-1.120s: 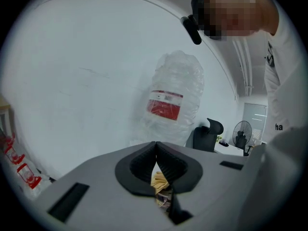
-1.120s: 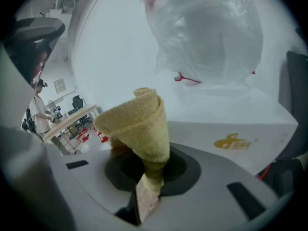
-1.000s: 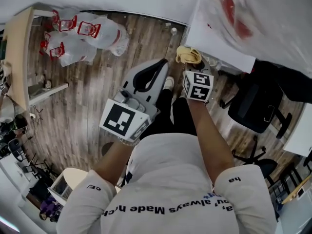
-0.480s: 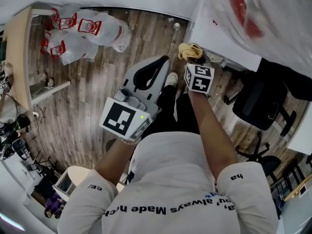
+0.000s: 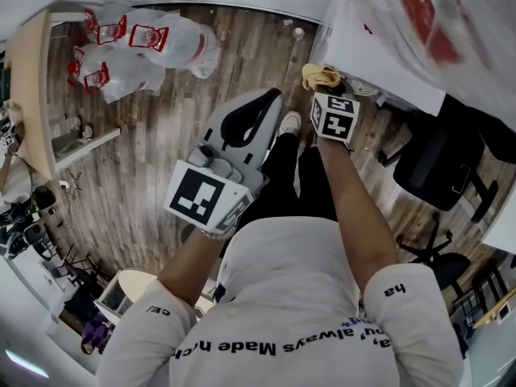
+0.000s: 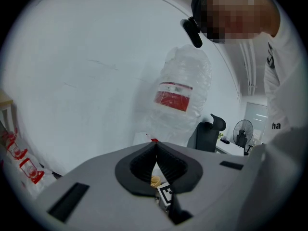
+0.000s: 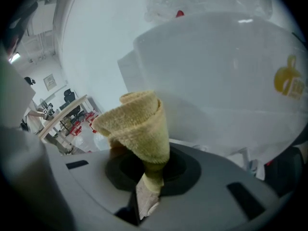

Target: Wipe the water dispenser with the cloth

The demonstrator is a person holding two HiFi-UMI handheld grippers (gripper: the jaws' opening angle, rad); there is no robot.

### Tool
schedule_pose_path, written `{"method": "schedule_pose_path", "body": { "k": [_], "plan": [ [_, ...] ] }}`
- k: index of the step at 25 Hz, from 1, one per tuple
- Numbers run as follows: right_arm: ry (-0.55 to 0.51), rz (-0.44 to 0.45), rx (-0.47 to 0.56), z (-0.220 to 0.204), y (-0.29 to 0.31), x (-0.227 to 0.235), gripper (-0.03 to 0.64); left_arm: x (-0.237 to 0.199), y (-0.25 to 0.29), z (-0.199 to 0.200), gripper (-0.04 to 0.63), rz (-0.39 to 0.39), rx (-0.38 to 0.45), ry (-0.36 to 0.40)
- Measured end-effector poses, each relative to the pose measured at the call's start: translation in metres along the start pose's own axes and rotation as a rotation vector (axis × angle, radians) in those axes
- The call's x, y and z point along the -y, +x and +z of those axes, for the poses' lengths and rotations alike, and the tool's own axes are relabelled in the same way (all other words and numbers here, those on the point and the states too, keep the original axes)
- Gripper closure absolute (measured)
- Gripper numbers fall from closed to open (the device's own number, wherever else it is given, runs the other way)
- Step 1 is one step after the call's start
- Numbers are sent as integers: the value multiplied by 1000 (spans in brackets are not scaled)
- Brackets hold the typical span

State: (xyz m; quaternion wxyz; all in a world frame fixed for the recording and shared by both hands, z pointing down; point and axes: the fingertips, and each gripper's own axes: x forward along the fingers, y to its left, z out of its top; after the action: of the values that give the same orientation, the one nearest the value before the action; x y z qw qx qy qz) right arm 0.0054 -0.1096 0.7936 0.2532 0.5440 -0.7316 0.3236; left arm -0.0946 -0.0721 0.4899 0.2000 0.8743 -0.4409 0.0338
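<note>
Right arm stretched forward toward 1 o'clock. Right hand-held gripper [image 7: 149,174] is clamped on the rolled yellow cloth [image 7: 142,124], which is close to the front of the white water dispenser [image 7: 216,76]; contact unclear. Left forearm bent, left hand-held gripper [image 6: 155,153] points to 12 o'clock, jaws together, empty. Clear bottle [image 6: 182,97] with a red label sits atop the dispenser; fill level unreadable.

Right hand-held gripper [image 5: 329,92] has moved forward, carrying the yellow cloth [image 5: 318,76] closer to the white water dispenser [image 5: 379,59], now just beside its edge.
</note>
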Motion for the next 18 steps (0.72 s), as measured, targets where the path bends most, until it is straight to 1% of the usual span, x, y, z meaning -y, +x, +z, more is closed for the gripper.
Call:
{"method": "schedule_pose_path", "body": {
  "k": [4,7,12,18],
  "plan": [
    [19,-20,-25,-10,10,5,555,-4,2,-6,577,-1,-10,-5],
    [40,-20,-23,-21,22,6,554,-8,3,-14,577,0,-22,-13],
    [29,-37,-33,-31,41,3,555,-15,5,-25,575,6,-41,-25],
    [49,-56,-29,-45,61,2,555,-23,4,-37,577,10,-57,-34]
  ]
}}
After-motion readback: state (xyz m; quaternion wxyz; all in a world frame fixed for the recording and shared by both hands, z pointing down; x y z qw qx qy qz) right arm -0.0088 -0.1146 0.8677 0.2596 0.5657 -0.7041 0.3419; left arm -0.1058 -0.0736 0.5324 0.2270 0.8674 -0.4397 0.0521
